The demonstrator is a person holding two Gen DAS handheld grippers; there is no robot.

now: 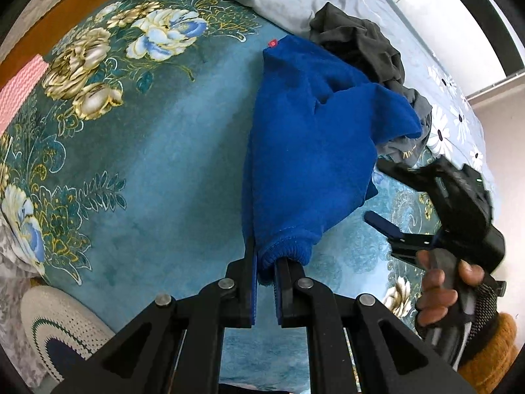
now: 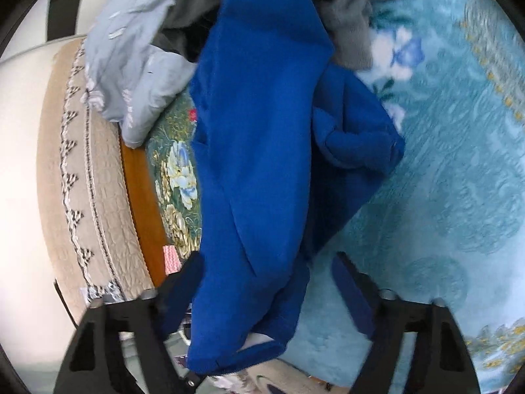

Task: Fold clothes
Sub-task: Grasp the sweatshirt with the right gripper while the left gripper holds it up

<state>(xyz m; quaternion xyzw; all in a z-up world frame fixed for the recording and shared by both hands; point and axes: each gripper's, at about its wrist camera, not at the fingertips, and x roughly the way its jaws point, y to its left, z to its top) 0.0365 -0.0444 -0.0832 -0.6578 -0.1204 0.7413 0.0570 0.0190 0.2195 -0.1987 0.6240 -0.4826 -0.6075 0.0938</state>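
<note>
Left gripper (image 1: 265,282): nearest the lens, black jaws clamped on the ribbed hem of the royal-blue fleece garment (image 1: 305,151), which hangs from that grip and trails onto the teal floral bedspread (image 1: 157,164). Bedspread: large, flat working surface. Garment: bunched, partly over a dark grey crumpled shirt (image 1: 361,49). Right gripper (image 2: 269,298): jaws apart, garment's lower edge between them, not pinched. Advice: seat the right pads on the opposite hem corner before spreading the cloth flat.
</note>
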